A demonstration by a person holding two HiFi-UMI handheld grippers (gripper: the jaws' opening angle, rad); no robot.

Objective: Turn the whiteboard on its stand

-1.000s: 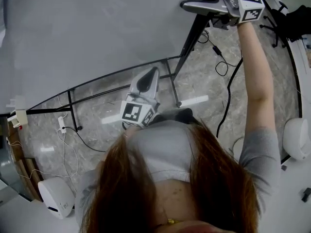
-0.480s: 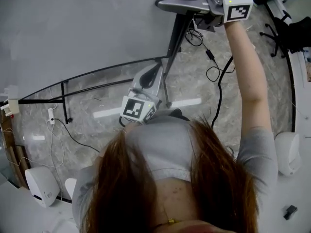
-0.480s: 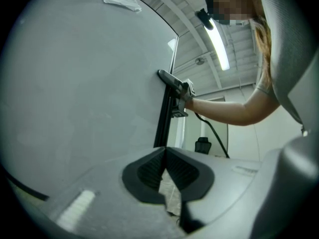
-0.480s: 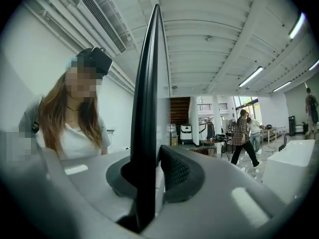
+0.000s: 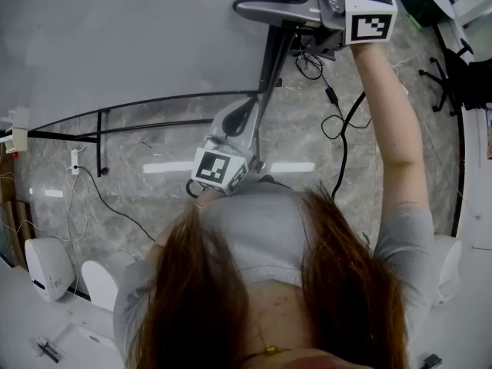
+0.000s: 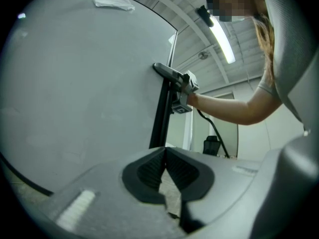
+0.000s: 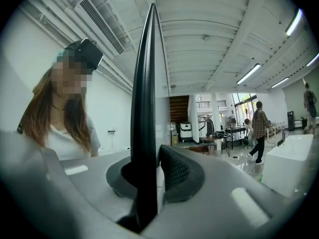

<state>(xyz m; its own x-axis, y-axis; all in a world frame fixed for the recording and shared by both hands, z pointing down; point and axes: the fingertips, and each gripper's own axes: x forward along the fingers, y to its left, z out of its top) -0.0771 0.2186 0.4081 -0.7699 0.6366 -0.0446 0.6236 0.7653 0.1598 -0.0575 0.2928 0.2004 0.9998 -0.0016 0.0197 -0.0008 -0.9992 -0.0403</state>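
The whiteboard [image 5: 115,37] is a big grey panel with a black frame, and it fills the upper left of the head view. My right gripper [image 5: 265,10] is shut on its black side edge [image 7: 145,108], which runs up between the pads in the right gripper view. The left gripper view shows that grip from below, with the right gripper [image 6: 173,76] clamped on the frame beside the whiteboard [image 6: 75,83]. My left gripper [image 5: 241,112] points up near the board's lower edge, close to my body. Its jaws [image 6: 164,156] are shut with nothing between them.
Black tubes of the stand [image 5: 154,102] run under the board over a marble floor. Cables [image 5: 338,121] trail on the floor at right. White housings [image 5: 50,264] stand at lower left and an office chair [image 5: 461,75] at far right. People [image 7: 259,131] walk in the background beside a white tub [image 7: 291,163].
The right gripper and the board edge it holds have shifted left across the head view, and the stand bars have swung with them. The left gripper stays shut near the body.
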